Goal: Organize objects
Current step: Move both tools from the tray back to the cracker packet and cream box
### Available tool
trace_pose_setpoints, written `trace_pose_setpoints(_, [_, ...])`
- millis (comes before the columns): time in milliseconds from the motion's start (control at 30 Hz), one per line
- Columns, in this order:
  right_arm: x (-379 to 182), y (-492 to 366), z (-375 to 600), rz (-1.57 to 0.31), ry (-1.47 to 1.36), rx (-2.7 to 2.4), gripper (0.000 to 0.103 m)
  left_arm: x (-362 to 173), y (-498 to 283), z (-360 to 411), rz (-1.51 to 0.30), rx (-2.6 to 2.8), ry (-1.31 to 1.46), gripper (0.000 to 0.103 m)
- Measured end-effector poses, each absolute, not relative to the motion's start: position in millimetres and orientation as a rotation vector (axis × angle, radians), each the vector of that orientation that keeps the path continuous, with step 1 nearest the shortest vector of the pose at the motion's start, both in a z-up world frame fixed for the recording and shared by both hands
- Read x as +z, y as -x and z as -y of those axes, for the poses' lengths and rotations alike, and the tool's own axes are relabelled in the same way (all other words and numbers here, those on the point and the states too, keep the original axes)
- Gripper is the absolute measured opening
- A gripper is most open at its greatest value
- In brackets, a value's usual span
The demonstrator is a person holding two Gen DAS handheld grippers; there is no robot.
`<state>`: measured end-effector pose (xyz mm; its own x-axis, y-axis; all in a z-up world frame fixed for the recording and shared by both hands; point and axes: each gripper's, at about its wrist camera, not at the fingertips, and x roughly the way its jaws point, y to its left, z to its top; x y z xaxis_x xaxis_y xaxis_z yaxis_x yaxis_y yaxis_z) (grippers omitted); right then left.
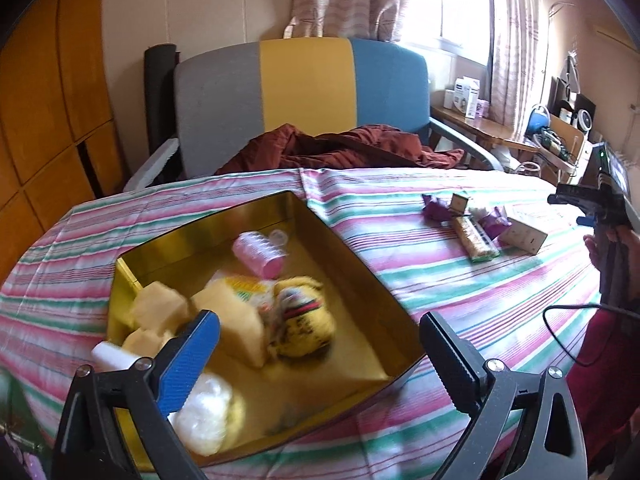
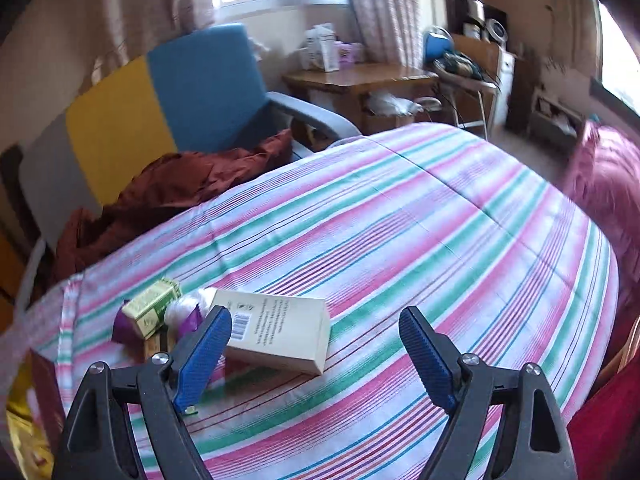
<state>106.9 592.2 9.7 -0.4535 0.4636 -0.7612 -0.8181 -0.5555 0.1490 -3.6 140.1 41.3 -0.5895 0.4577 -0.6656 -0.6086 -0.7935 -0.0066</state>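
Note:
In the left wrist view my left gripper is open and empty above a gold tin box. The box holds a pink roller, yellow sponge blocks, a yellow striped plush and a white puff. On the striped cloth to the right lie a cream carton, a snack bar and purple wrappers. My right gripper is open and empty just above the cream carton; a green-yellow packet and purple wrappers lie left of it.
The striped cloth covers the table. A grey, yellow and blue chair with a rust-red cloth stands behind. A wooden side table with boxes stands farther back. A pink cushion sits at the right.

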Motion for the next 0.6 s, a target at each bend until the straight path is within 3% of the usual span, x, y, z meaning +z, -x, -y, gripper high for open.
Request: trace_pose_setpoints(600, [-7, -108, -606, -0.805, 0.939, 2.042, 0.087, 29, 7, -294, -0.454, 2.086, 0.908, 0.101])
